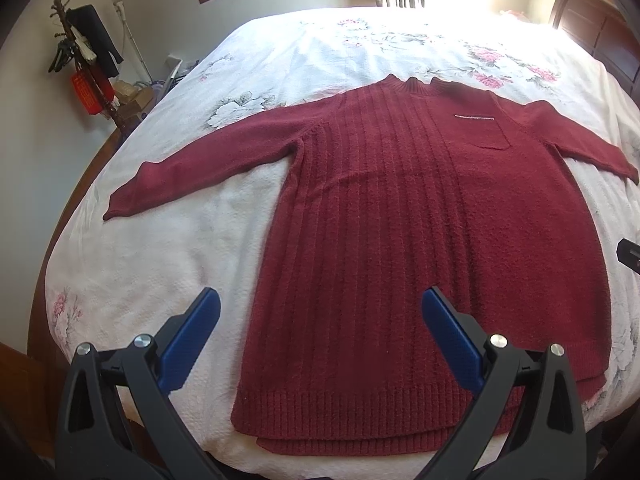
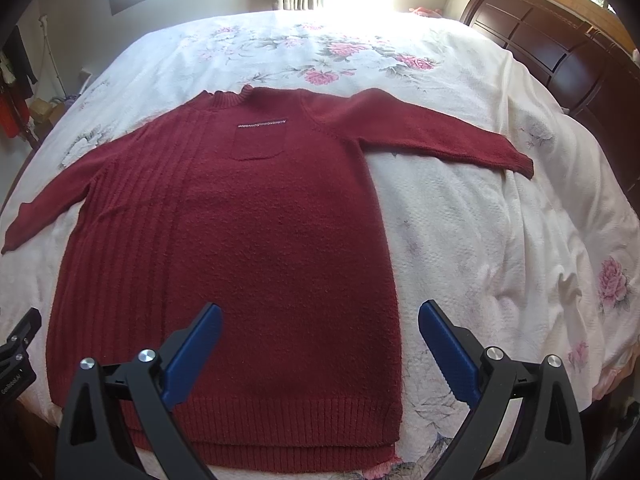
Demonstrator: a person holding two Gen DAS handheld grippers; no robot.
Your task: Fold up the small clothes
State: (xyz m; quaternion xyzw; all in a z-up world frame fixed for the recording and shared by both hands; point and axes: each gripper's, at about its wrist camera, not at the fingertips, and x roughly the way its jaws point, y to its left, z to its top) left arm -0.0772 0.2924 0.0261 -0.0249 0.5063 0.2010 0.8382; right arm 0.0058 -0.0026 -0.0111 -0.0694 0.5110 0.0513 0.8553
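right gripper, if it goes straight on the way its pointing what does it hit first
Most likely the red sweater, near its right side edge above the hem. The open right gripper has nothing between its fingers; depth is unclear.

We see a bed [image 1: 168,240] filling most of both views, covered by a white quilted spread printed with pink flowers. Directly on it, a dark red sweater [image 1: 420,208] lies flat and front up, sleeves stretched toward the left and right edges, ribbed hem nearest the bottom of the frame.
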